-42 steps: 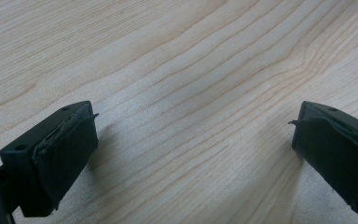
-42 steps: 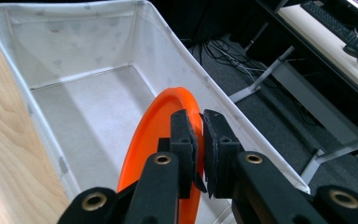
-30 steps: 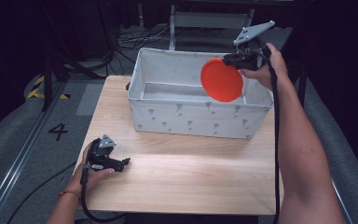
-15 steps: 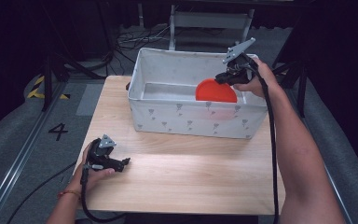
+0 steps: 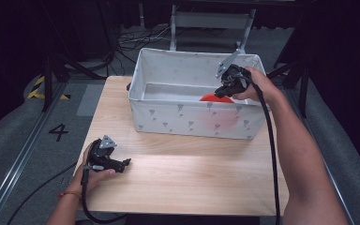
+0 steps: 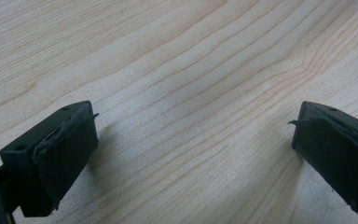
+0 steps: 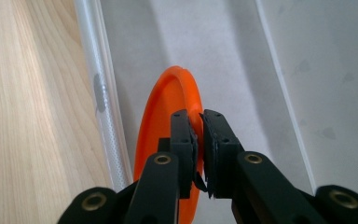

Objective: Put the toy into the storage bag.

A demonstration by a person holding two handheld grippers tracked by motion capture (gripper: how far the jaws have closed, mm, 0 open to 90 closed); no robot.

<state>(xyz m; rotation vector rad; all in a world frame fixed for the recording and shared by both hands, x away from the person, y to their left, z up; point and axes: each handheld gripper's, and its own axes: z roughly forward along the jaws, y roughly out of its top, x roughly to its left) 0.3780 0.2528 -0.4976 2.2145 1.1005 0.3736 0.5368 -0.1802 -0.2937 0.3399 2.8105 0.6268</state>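
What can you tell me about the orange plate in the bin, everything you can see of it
The orange plate is round, plain and glossy, apparently plastic, with a raised rim. It stands on edge inside the white fabric bin, down near the front wall at the person's right; its colour glows faintly through that wall. The right gripper pinches its upper edge, one black jaw on each face. In the high view just its top rises above the bin's wall. Whether its lower edge touches the bin floor cannot be told.
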